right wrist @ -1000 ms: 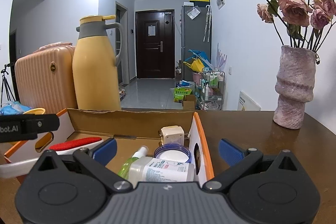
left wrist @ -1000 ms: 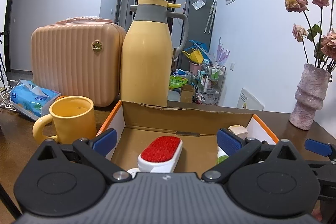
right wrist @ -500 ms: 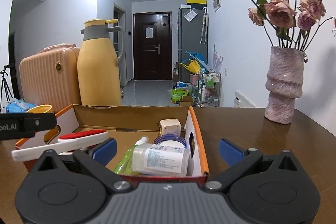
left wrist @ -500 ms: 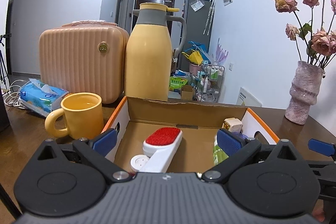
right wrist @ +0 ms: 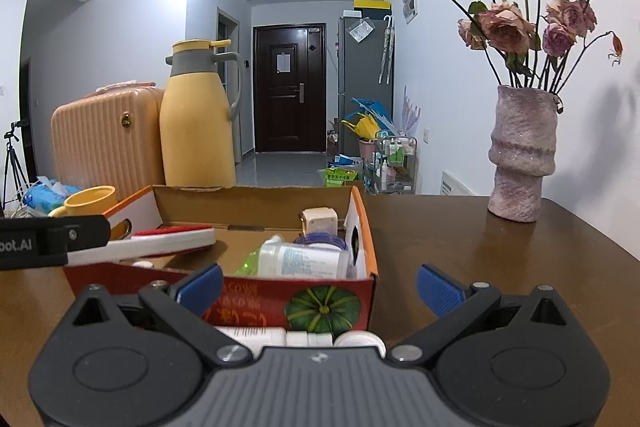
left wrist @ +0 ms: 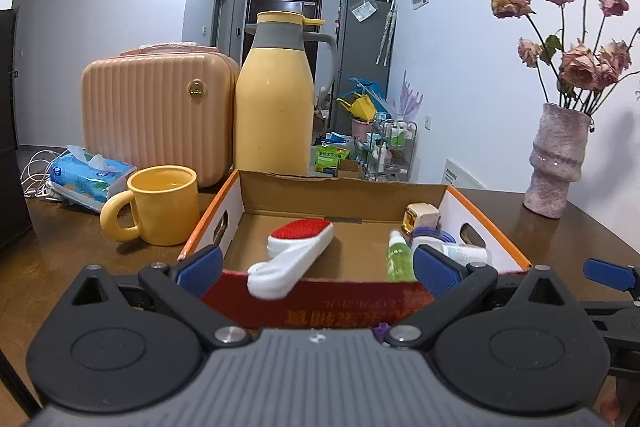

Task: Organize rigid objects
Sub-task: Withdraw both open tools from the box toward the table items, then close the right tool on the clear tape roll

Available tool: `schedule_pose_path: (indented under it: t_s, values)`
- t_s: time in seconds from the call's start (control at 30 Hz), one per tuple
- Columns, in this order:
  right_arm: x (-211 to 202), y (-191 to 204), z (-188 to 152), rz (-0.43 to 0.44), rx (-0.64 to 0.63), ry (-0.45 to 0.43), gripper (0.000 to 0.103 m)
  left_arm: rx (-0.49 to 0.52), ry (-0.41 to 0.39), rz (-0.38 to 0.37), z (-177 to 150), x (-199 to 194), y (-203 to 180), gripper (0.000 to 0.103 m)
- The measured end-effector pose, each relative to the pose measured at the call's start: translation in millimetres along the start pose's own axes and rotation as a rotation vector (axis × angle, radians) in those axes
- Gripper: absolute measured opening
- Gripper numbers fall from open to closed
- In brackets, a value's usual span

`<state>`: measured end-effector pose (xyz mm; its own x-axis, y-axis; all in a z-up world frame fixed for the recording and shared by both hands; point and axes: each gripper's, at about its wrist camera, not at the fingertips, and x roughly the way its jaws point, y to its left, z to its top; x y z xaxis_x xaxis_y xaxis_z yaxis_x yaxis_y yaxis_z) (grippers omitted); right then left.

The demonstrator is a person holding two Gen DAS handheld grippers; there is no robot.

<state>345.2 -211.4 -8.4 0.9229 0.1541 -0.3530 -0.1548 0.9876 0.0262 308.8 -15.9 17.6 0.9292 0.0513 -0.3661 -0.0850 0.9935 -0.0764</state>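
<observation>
Both grippers stood spread wide with nothing between their blue pads. The left gripper (left wrist: 316, 263) hovered at the near wall of the cardboard box (left wrist: 344, 301), touching nothing that could be seen; the right gripper (right wrist: 320, 285) hung just in front of the same box (right wrist: 256, 297), toward its right corner, equally empty.

Inside the box, a white lint brush (left wrist: 294, 253) with a red pad lay slantwise on the left, its rounded handle end resting over the near rim. On the right side lay a green bottle (left wrist: 398, 255), a white bottle (right wrist: 302, 261) on its side, a round lidded jar (right wrist: 320, 239) and a small cream-coloured cube-shaped item (right wrist: 320, 221) against the back wall. Small white containers (right wrist: 304, 338) sat on the table just in front of the box.

Left of the box stood a yellow mug (left wrist: 160, 205), with a yellow thermos jug (left wrist: 274, 115), a ribbed peach case (left wrist: 156, 115) and a tissue pack (left wrist: 90, 175) behind. A pink vase (right wrist: 522, 155) of dried roses stood well apart on the right.
</observation>
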Motion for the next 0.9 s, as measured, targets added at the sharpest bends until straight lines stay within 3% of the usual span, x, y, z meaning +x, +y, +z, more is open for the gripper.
schedule_pose_path:
  t_s: [0.9]
  values:
    - [-52,-20,-45,-0.013,-0.062,0.061,0.103,0.057,0.125,-0.035,-48,-32,-14,0.103]
